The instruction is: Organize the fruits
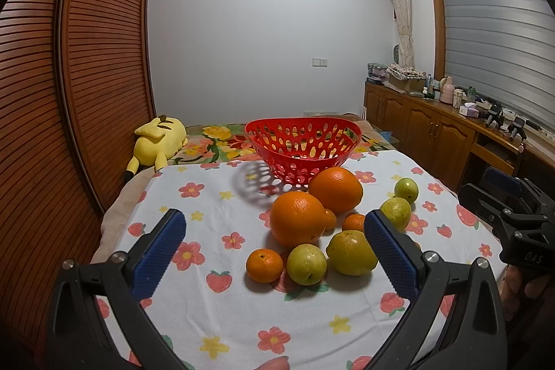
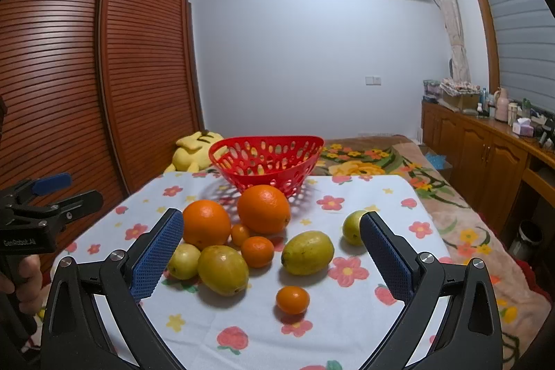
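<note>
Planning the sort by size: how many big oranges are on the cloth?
2. One large orange sits just in front of the red basket; the other is to its left, nearer the camera. None seems hidden.

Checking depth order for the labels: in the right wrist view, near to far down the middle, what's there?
Small tangerine → yellow-green lemon-like fruit → big orange → red basket → wall switch.

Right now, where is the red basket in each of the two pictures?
Left wrist view: basket sits centre, slightly right, behind the two big oranges.
Right wrist view: basket sits centre, slightly left, behind the same oranges.
Shared landmark: the yellow plush toy left of it.
</note>
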`<state>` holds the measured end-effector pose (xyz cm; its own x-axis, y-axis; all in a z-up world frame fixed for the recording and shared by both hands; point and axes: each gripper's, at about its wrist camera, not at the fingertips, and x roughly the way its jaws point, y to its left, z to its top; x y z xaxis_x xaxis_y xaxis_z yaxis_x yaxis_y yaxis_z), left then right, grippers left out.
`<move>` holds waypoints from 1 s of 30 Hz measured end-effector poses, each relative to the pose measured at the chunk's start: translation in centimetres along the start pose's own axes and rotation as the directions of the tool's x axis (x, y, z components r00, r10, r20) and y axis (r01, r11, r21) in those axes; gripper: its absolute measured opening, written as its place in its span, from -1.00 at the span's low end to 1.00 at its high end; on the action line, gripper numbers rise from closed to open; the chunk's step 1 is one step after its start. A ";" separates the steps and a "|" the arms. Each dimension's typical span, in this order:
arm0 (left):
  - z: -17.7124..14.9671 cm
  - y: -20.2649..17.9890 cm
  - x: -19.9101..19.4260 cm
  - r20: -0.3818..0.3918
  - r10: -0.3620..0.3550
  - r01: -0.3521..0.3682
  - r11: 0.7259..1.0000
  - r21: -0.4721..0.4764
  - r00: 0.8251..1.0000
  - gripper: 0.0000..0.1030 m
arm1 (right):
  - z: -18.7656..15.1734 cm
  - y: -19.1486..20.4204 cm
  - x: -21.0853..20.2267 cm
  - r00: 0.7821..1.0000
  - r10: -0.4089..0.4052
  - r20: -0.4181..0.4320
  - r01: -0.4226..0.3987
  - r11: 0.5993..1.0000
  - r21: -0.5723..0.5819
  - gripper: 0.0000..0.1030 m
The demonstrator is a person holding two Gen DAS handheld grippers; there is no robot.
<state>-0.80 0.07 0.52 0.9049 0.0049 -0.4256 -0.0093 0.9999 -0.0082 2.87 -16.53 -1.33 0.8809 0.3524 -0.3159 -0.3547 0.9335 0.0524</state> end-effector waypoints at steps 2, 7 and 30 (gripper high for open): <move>0.0 0.0 0.1 0.000 -0.002 0.002 1.000 0.000 1.000 1.00 | 0.0 0.0 0.0 1.000 0.001 0.000 -0.001 1.000 0.002 1.00; -0.1 0.1 0.1 -0.005 -0.003 0.003 1.000 0.000 1.000 1.00 | -0.1 0.0 0.0 1.000 0.002 0.000 -0.002 1.000 0.001 1.00; 0.1 0.2 -0.4 0.006 -0.009 0.009 1.000 0.000 1.000 1.00 | -0.1 0.1 0.0 1.000 0.007 -0.004 -0.007 1.000 0.003 1.00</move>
<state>-1.13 0.30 0.76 0.9074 -0.0039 -0.4203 -0.0011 0.9999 -0.0118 2.84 -16.42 -1.40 0.8770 0.3588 -0.3195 -0.3599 0.9312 0.0577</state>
